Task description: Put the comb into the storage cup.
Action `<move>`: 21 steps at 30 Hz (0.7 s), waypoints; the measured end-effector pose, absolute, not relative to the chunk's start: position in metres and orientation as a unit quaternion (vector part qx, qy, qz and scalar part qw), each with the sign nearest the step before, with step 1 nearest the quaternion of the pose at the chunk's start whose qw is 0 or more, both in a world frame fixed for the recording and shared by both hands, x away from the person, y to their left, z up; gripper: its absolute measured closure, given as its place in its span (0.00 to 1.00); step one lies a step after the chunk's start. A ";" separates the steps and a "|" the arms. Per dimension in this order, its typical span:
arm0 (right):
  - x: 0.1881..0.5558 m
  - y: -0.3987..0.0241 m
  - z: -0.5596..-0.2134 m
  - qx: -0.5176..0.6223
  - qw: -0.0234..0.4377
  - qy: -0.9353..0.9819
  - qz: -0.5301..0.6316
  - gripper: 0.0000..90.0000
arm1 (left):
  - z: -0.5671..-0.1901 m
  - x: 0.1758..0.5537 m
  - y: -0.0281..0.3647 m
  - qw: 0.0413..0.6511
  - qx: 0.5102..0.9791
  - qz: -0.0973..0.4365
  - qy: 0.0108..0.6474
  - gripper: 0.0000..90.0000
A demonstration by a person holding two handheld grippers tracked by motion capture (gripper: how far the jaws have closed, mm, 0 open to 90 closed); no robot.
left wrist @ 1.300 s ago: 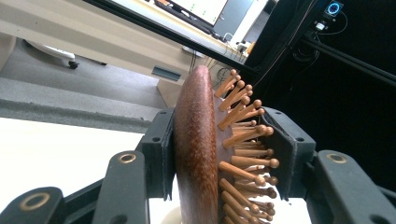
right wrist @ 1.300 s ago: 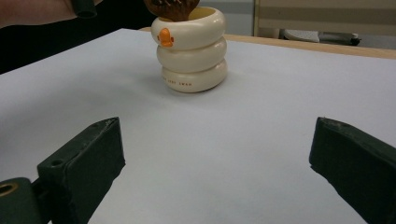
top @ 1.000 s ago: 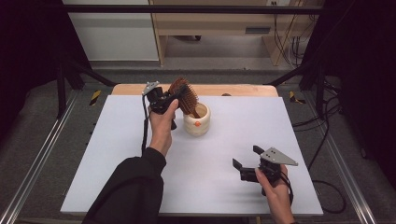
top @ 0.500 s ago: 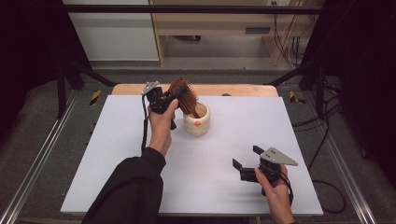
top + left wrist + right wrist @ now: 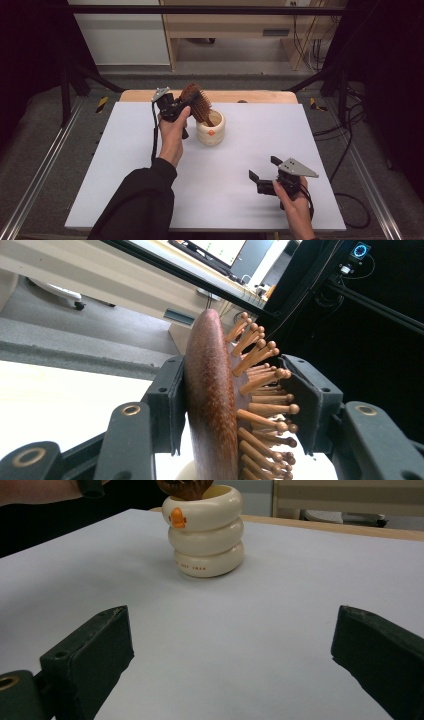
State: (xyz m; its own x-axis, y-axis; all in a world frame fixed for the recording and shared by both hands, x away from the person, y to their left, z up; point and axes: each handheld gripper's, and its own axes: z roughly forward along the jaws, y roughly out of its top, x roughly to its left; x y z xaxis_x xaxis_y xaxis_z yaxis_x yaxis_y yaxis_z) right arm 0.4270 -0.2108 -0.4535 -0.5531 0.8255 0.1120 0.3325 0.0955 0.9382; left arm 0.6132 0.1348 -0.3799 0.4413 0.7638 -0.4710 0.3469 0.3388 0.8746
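From where I sit, almost nothing here can be read. On the cream cup [image 5: 206, 530], in the right gripper view, a short line of small reddish-brown lettering runs along the front of its lowest ring, but it is too small and soft for me to make out a single word. Higher up, on its top ring, sits a small orange mark [image 5: 176, 517], a shape and not writing. In the left gripper view, a screen [image 5: 226, 249] at the back shows coloured dots and lines too small to read, and a round blue-lit dial [image 5: 360, 250] glows on a dark box, its figures unreadable.
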 end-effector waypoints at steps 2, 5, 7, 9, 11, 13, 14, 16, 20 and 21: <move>0.427 -0.211 -0.454 0.412 0.232 0.703 0.531 0.04 | -0.380 0.613 0.135 0.643 0.555 0.166 0.501 0.51; 0.427 -0.211 -0.454 0.412 0.233 0.703 0.531 0.04 | -0.381 0.613 0.136 0.643 0.554 0.167 0.502 0.50; 0.427 -0.211 -0.454 0.412 0.232 0.703 0.531 0.04 | -0.381 0.613 0.136 0.643 0.555 0.167 0.501 0.50; 0.427 -0.210 -0.454 0.412 0.232 0.703 0.531 0.04 | -0.381 0.613 0.136 0.643 0.555 0.167 0.500 0.49; 0.427 -0.211 -0.454 0.412 0.233 0.703 0.531 0.04 | -0.381 0.613 0.136 0.643 0.555 0.167 0.500 0.49; 0.427 -0.210 -0.454 0.412 0.232 0.704 0.531 0.04 | -0.381 0.613 0.136 0.643 0.555 0.166 0.502 0.48; 0.427 -0.210 -0.454 0.412 0.232 0.704 0.531 0.04 | -0.382 0.613 0.136 0.642 0.556 0.165 0.502 0.48; 0.427 -0.210 -0.454 0.412 0.232 0.704 0.531 0.04 | -0.381 0.613 0.136 0.642 0.558 0.166 0.499 0.47; 0.427 -0.210 -0.454 0.413 0.230 0.703 0.531 0.04 | -0.381 0.613 0.135 0.642 0.559 0.167 0.498 0.44; 0.427 -0.210 -0.454 0.412 0.230 0.704 0.531 0.04 | -0.381 0.613 0.135 0.642 0.559 0.168 0.497 0.44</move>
